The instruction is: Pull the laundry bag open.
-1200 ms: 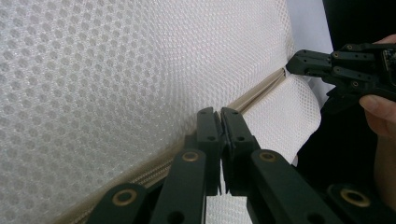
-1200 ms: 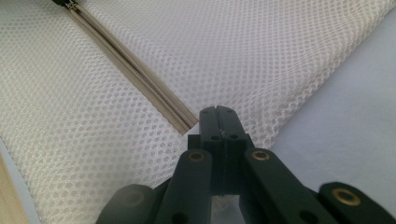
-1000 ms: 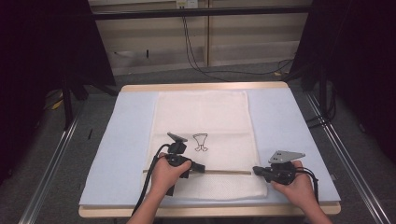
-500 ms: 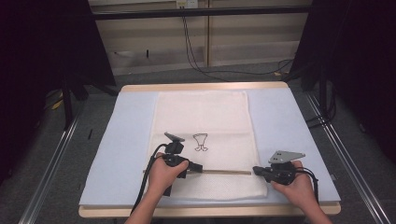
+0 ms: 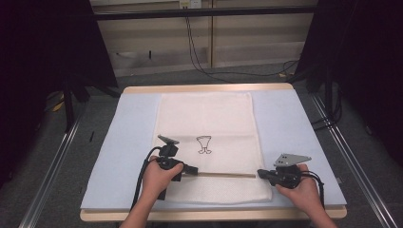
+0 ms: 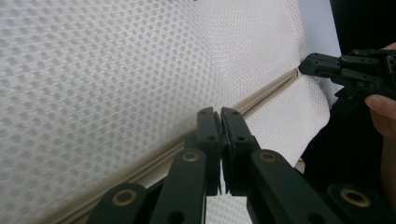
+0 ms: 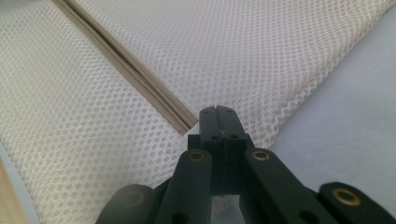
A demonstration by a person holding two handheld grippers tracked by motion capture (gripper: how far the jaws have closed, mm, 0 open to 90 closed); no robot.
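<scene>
A white mesh bag with a small black drawing lies flat on a light blue mat. A beige zipper runs across the bag near its front edge. My left gripper lies at the zipper's left end, and in the left gripper view its jaws are pressed together right on the zipper line. My right gripper is shut at the zipper's right end, at the bag's edge. What exactly each pair of tips pinches is hidden beneath them.
The mat covers a wooden table. Metal rails run along both sides of the table, and cables lie on the floor behind it. Bare mat lies to the left and right of the bag.
My left hand and gripper have shifted slightly to the left along the zipper. The right gripper has stayed where it was.
</scene>
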